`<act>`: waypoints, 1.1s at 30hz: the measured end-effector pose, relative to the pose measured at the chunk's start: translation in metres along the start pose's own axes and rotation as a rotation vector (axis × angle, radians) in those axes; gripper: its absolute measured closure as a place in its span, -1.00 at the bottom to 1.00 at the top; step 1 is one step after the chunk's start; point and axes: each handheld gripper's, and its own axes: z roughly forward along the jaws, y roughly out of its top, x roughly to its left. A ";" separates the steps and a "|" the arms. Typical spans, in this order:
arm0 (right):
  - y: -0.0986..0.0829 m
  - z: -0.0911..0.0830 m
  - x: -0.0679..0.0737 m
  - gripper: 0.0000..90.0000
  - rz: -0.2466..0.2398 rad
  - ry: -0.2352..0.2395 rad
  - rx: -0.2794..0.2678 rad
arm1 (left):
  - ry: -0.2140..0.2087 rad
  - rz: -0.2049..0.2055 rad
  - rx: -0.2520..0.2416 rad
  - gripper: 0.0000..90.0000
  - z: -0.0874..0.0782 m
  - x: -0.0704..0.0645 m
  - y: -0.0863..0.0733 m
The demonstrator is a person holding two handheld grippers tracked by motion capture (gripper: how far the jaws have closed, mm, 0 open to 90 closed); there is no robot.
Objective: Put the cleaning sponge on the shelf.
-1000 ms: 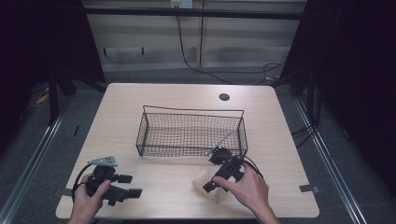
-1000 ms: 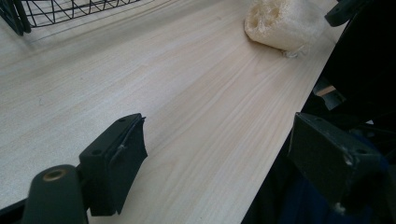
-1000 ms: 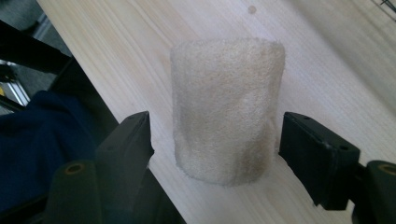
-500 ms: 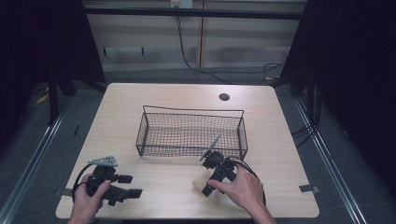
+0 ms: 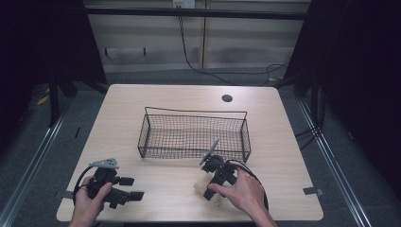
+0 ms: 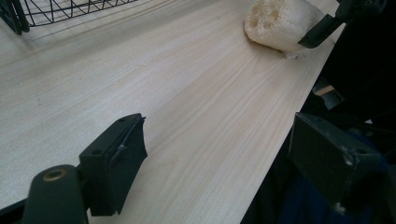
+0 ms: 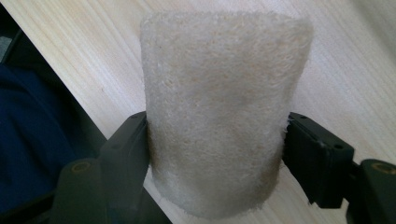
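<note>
Wooden table [image 5: 142, 109], pale, set before dark curtains. Since the earlier frames we note the right gripper [image 5: 213, 185] has drawn nearer the table's front edge, its hand now lying over it; the left gripper [image 5: 126, 188] is unchanged at the front left. From the right gripper view we record a loofah sponge [image 7: 219, 126], pale and fibrous, with both jaws against its sides, grasping it; the high view barely shows it [image 5: 201, 185]. From the left gripper view we see its porous end [image 6: 280, 23] and jaws spread wide over bare wood. Wire basket [image 5: 194, 113], black, at mid-table: we see nothing inside.
</note>
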 end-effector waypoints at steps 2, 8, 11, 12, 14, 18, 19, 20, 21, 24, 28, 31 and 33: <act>0.000 -0.001 0.000 -0.38 0.000 -0.005 0.000 | 0.000 -0.001 0.000 -0.59 0.000 0.000 0.000; -0.001 -0.006 0.000 -0.38 0.033 0.011 -0.007 | 0.001 0.003 0.003 -0.59 0.000 0.000 0.000; -0.002 -0.008 0.000 -0.38 0.030 0.014 -0.007 | 0.003 0.002 0.002 -0.59 0.000 0.000 0.000; -0.001 -0.008 0.000 -0.38 0.041 0.020 -0.009 | 0.003 0.002 0.002 -0.59 0.000 0.000 0.000; -0.002 -0.008 0.000 -0.38 0.030 0.014 -0.005 | 0.000 -0.002 0.000 -0.59 0.000 0.000 0.000; -0.002 -0.012 0.001 -0.38 0.038 0.014 -0.004 | -0.004 -0.005 0.003 -0.59 -0.001 0.000 0.000; -0.001 -0.016 0.001 -0.38 0.035 0.012 -0.009 | -0.003 -0.004 0.000 -0.59 -0.001 0.000 0.000; -0.001 -0.018 0.002 -0.38 0.039 0.010 -0.007 | -0.003 -0.004 0.000 -0.59 -0.001 0.000 0.000; -0.001 -0.018 0.002 -0.38 0.039 0.010 -0.007 | -0.001 -0.002 0.000 -0.59 -0.001 0.000 0.000; 0.000 -0.024 0.003 -0.38 0.039 0.005 -0.002 | -0.002 -0.002 0.000 -0.59 -0.001 0.000 0.000; 0.002 -0.027 0.002 -0.37 0.036 -0.003 0.022 | -0.002 -0.004 -0.004 -0.59 -0.001 0.000 0.000; 0.002 -0.029 0.002 -0.37 0.044 -0.014 0.022 | -0.001 -0.003 -0.001 -0.59 -0.001 0.000 0.000; 0.002 -0.032 0.001 -0.38 0.046 -0.015 0.015 | -0.002 -0.002 0.000 -0.59 -0.001 0.000 0.000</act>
